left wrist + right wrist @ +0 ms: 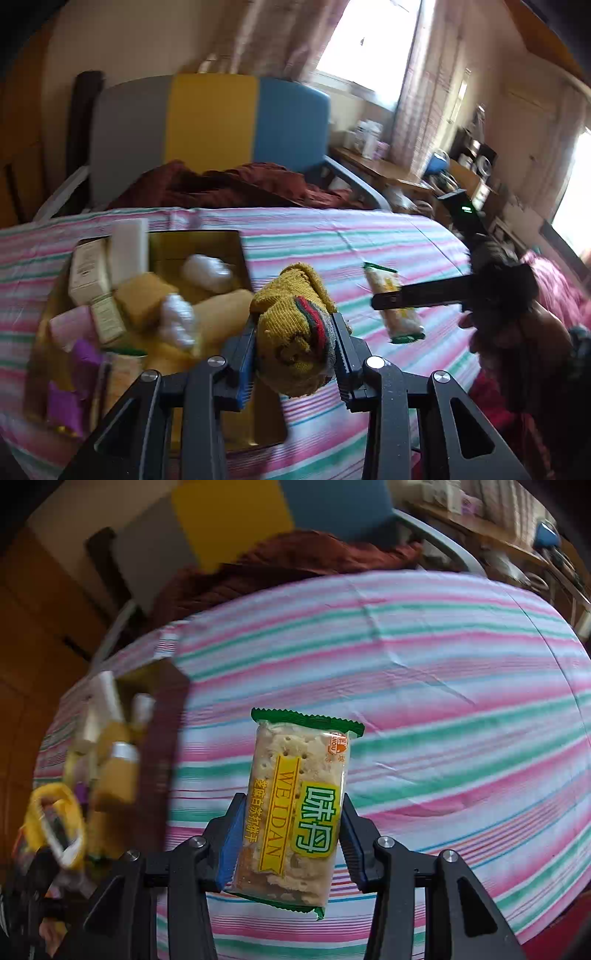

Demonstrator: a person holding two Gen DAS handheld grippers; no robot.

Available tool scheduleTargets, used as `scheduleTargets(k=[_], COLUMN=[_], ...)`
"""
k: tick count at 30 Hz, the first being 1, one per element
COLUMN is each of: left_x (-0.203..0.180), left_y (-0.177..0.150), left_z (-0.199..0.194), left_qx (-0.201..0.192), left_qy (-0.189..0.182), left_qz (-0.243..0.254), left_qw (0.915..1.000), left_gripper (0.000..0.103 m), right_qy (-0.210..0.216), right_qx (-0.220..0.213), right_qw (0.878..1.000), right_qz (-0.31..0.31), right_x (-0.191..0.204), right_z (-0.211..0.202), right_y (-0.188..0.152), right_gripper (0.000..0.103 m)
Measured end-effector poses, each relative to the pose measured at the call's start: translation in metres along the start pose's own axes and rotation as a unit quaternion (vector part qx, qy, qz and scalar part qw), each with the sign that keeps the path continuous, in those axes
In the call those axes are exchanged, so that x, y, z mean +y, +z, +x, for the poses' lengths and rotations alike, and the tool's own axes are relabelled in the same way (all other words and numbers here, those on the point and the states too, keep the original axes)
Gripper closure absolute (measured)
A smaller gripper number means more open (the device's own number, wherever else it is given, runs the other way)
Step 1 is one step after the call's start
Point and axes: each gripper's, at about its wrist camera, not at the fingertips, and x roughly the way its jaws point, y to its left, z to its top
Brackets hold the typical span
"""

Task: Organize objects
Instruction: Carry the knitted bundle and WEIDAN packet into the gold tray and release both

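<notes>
My left gripper (pixel 295 343) is shut on a mustard knitted glove (pixel 295 332) with red and green cuff stripes, held above the striped bed beside a gold tray (pixel 236 243). The tray holds boxes, a white packet (pixel 208 273), yellow sponges and purple items. My right gripper (pixel 291 834) is shut on a cracker packet (pixel 295 805) with green ends and yellow label, held above the bed. The packet (pixel 393 302) and the right gripper (pixel 391 299) also show in the left wrist view, to the right of the glove. The tray (pixel 162 738) shows at left in the right wrist view.
The bed has a pink, green and white striped sheet (pixel 424 686). A maroon blanket (pixel 229 184) lies at its far end below a grey, yellow and blue headboard (pixel 210 118). A cluttered desk (pixel 388 166) stands at the right by the window.
</notes>
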Motion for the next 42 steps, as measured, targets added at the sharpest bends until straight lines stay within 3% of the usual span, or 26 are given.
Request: scheduleTargets(k=[6, 11, 18, 23, 24, 26, 27, 28, 33, 42], left_x=[0.071, 0.120, 0.146, 0.147, 0.149, 0.153, 0.154, 0.155, 0.163, 0.171], left_y=[-0.006, -0.023, -0.036, -0.021, -0.018, -0.014, -0.013, -0.014, -0.027, -0.054], left_z=[-0.024, -0.043, -0.042, -0.029, -0.024, -0.015, -0.014, -0.013, -0.012, -0.026], left_qx=[-0.017, -0.017, -0.010, -0.012, -0.012, -0.008, -0.009, -0.009, 0.003, 0.011], left_qy=[0.057, 0.089, 0.082, 0.091, 0.097, 0.098, 0.099, 0.100, 0.104, 0.149], left_qz=[-0.066, -0.120, -0.150, -0.131, -0.130, -0.127, -0.127, -0.128, -0.143, -0.150], left_qw=[0.9960, 0.9886, 0.9852, 0.9871, 0.9866, 0.9871, 0.9869, 0.9867, 0.9843, 0.9773], left_gripper=[0.067, 0.067, 0.067, 0.064, 0.060, 0.039, 0.038, 0.038, 0.038, 0.038], right_qy=[0.061, 0.094, 0.117, 0.130, 0.134, 0.140, 0.142, 0.143, 0.138, 0.089], right_qx=[-0.026, -0.021, -0.005, -0.011, -0.013, -0.013, -0.016, -0.019, -0.023, -0.050], right_qw=[0.996, 0.989, 0.981, 0.981, 0.981, 0.983, 0.984, 0.984, 0.984, 0.983], right_qz=[-0.064, -0.114, -0.154, -0.144, -0.136, -0.115, -0.109, -0.106, -0.114, -0.156], right_x=[0.100, 0.162, 0.220, 0.236, 0.237, 0.235, 0.233, 0.231, 0.221, 0.223], right_z=[-0.019, 0.008, 0.044, 0.061, 0.064, 0.072, 0.071, 0.068, 0.061, 0.056], right_y=[0.006, 0.012, 0.023, 0.042, 0.046, 0.055, 0.054, 0.050, 0.030, -0.001], right_gripper=[0.056, 0.056, 0.056, 0.054, 0.050, 0.034, 0.023, 0.021, 0.020, 0.018])
